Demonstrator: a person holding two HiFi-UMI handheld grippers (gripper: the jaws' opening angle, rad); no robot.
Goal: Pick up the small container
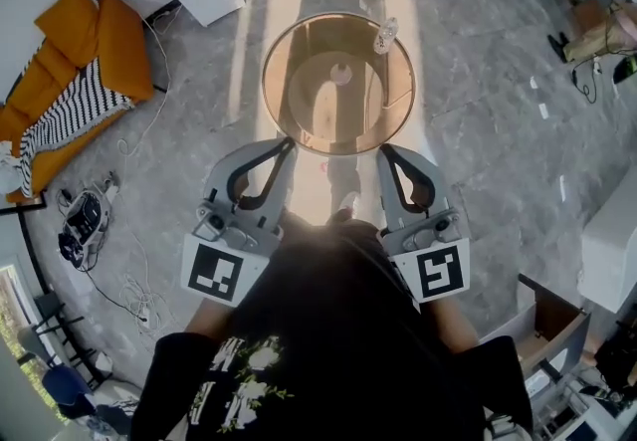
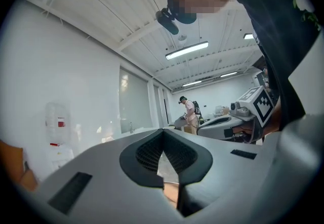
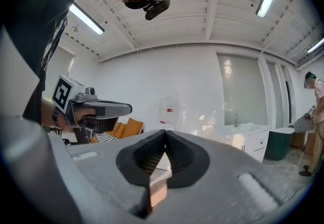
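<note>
Plainly, the small clear container (image 1: 385,34) sits at the far-right edge of the round wood-rimmed glass table (image 1: 266,81) – twelve o'clock from the nearer right gripper (image 1: 385,151), one o'clock from the left gripper (image 1: 288,143) – while both grippers' jaws are closed on nothing.

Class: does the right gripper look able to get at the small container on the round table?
Probably yes: nothing stands between right gripper and small container on the table's far rim, though its jaws are shut.
</note>
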